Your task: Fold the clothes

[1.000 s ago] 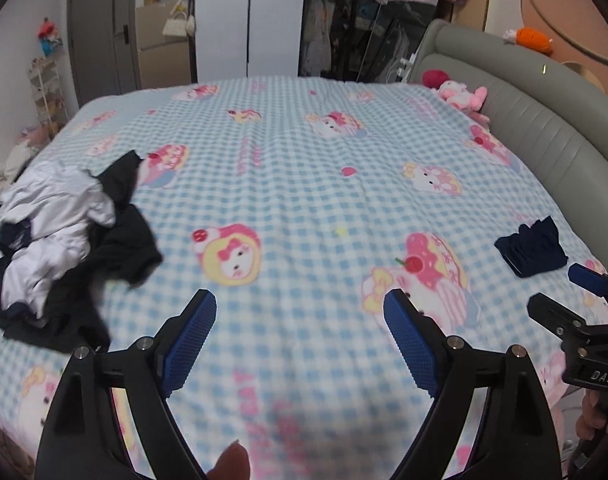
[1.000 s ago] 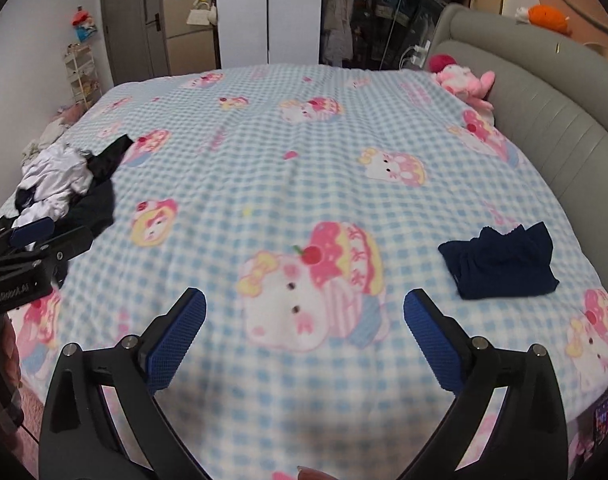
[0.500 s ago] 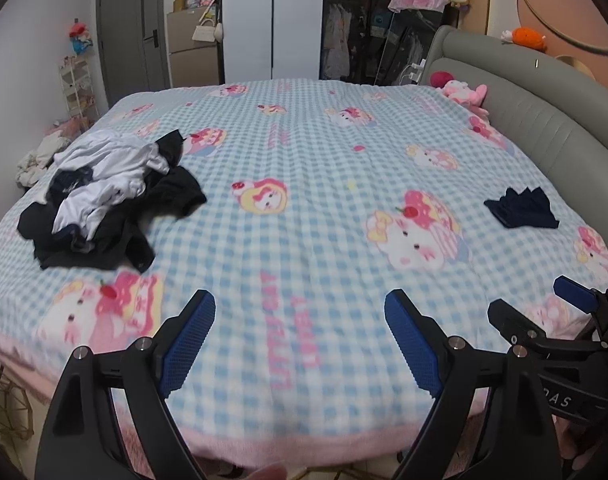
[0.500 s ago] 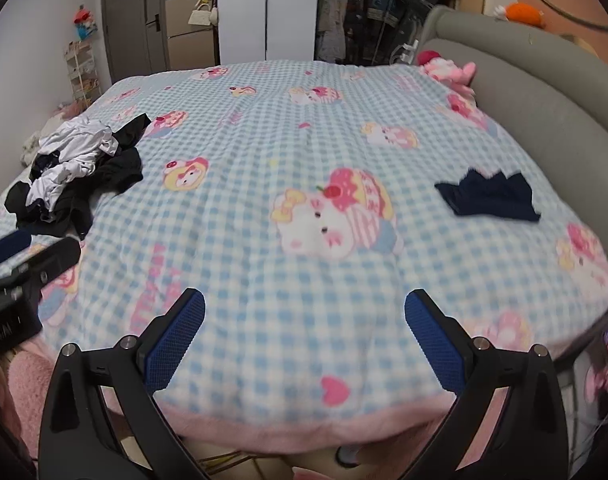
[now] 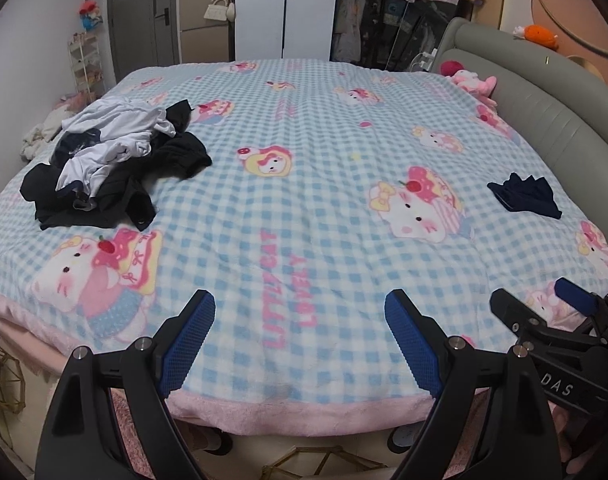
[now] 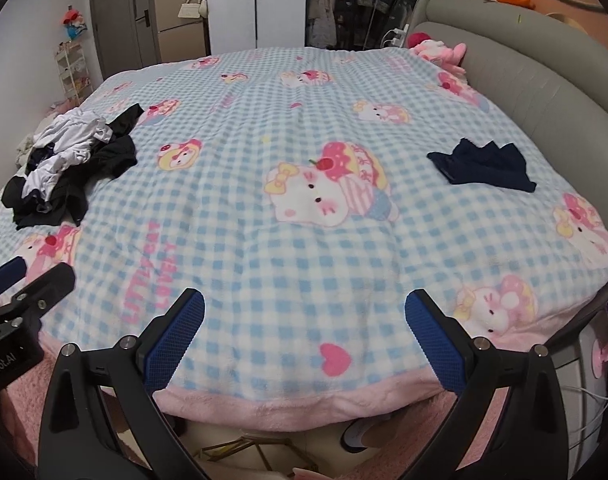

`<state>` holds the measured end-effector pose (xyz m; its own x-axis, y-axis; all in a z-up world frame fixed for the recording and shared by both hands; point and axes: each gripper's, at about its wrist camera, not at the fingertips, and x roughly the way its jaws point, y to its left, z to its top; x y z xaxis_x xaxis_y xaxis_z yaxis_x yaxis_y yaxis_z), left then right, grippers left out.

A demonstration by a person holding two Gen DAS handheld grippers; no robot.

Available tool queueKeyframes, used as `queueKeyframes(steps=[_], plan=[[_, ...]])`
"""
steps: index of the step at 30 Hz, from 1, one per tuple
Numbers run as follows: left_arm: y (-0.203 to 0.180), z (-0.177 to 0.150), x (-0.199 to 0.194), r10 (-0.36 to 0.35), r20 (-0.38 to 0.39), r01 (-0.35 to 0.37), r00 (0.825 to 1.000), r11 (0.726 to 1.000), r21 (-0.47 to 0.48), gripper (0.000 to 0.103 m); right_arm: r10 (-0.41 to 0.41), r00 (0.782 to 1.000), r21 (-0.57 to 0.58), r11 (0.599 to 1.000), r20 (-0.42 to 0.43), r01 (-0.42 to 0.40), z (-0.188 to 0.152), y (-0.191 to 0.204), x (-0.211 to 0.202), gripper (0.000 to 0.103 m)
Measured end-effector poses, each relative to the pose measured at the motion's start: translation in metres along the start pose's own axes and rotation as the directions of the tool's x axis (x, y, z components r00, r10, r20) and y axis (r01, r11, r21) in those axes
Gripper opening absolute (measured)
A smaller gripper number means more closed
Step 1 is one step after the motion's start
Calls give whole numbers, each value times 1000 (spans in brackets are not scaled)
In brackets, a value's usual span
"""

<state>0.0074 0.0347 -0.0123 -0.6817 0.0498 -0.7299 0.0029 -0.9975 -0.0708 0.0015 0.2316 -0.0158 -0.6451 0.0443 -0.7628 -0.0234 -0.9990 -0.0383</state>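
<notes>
While both grippers, left gripper (image 5: 299, 320) and right gripper (image 6: 304, 320), hang spread and empty at the bed (image 5: 304, 412) edge, next comes reaching the clothes pile (image 5: 107, 168).

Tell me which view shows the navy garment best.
The right wrist view: the navy garment sits larger and nearer there, its zigzag far edge clear against the blanket. In the left wrist view it lies smaller, out toward the right edge, though unobstructed.
</notes>
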Motion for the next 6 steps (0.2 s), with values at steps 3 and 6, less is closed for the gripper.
queueKeyframes(steps=[3,6], plan=[[-1,1,-1,-5,4,5,1000,1000,4,89,7,1000,-5,1000,-3,-7,-1,2,0,102],[-1,1,-3,-4,8,4,1000,1000,0,89,17,1000,3,1000,-7,-17,-1,0,0,102]])
